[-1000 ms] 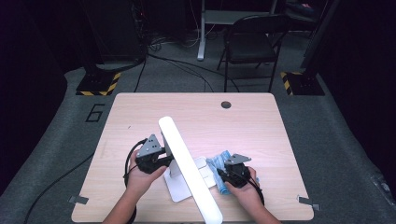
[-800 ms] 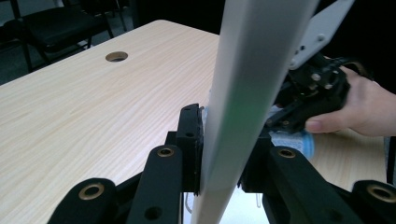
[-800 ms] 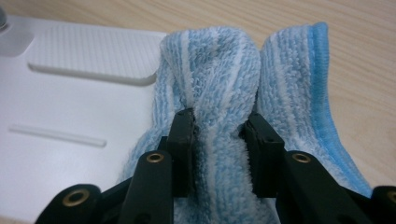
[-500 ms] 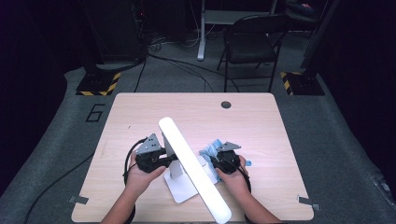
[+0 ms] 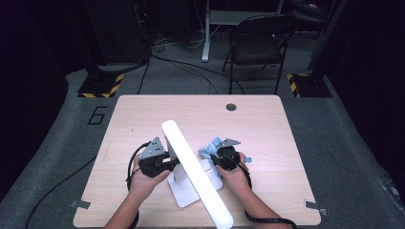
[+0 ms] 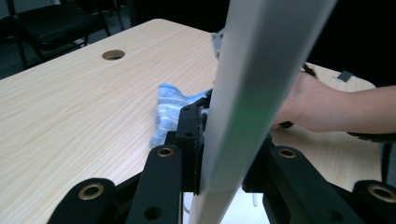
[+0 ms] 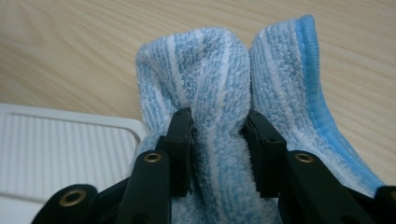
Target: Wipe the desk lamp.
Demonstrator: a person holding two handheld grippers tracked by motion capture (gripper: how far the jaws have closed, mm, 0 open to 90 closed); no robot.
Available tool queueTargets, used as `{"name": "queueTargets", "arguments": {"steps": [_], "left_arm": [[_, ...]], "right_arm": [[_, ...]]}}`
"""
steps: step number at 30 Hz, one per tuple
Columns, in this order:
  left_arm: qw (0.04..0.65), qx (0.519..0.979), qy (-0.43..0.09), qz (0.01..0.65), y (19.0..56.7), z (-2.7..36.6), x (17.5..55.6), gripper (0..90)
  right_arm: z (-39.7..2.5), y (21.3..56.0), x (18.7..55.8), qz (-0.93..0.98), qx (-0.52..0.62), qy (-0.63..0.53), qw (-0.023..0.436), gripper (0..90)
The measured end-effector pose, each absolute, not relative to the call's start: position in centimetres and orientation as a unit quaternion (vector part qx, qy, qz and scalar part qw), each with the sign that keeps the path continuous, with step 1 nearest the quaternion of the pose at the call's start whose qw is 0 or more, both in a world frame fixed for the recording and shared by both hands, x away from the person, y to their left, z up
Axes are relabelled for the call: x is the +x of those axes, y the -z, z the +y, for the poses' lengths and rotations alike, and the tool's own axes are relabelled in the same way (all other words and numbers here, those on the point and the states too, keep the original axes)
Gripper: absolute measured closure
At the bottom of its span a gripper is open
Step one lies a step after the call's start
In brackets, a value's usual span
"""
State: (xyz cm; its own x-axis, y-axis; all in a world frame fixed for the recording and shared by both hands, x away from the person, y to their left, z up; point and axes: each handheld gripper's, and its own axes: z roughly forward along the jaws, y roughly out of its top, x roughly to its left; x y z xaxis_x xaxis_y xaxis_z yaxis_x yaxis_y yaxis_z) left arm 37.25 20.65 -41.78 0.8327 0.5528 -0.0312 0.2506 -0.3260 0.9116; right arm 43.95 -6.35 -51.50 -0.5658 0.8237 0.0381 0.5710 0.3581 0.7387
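- The left gripper (image 5: 165, 164) clamps the white lamp bar (image 5: 193, 169), holding it steady.
- The right gripper (image 7: 215, 126) pinches the blue cloth (image 7: 224, 121); next, probably, wiping the bar.

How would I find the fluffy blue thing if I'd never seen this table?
Look at the wooden table, near the person's right hand. The right gripper pinches a bunched blue cloth beside a white base. It alone is soft, striped blue and white.

Left gripper (image 5: 168, 163) jaws clamped; right gripper (image 5: 214, 160) jaws pinching.
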Motion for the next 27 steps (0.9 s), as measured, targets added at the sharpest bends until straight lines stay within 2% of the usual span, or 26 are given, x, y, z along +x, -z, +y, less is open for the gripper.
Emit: {"name": "queueTargets", "arguments": {"steps": [13, 18, 23, 27], "left_arm": [[0.522, 0.798, -0.156, 0.259, 41.8, 20.4, 37.0, 73.0], [0.522, 0.798, -0.153, 0.260, 41.8, 20.4, 37.1, 73.1], [0.520, 0.799, -0.154, 0.260, 41.8, 20.1, 37.1, 73.7], [0.524, 0.796, -0.149, 0.262, 41.8, 20.0, 37.2, 73.7]], "right_arm": [[-10.0, 51.4, 38.0, 0.819, 0.404, -0.375, 0.161, 65.4], [-11.6, 51.2, 36.6, 0.826, 0.396, -0.376, 0.141, 68.0], [-12.6, 50.9, 36.3, 0.816, 0.403, -0.387, 0.148, 69.3], [-12.7, 50.0, 35.9, 0.799, 0.403, -0.413, 0.171, 69.2]]}}
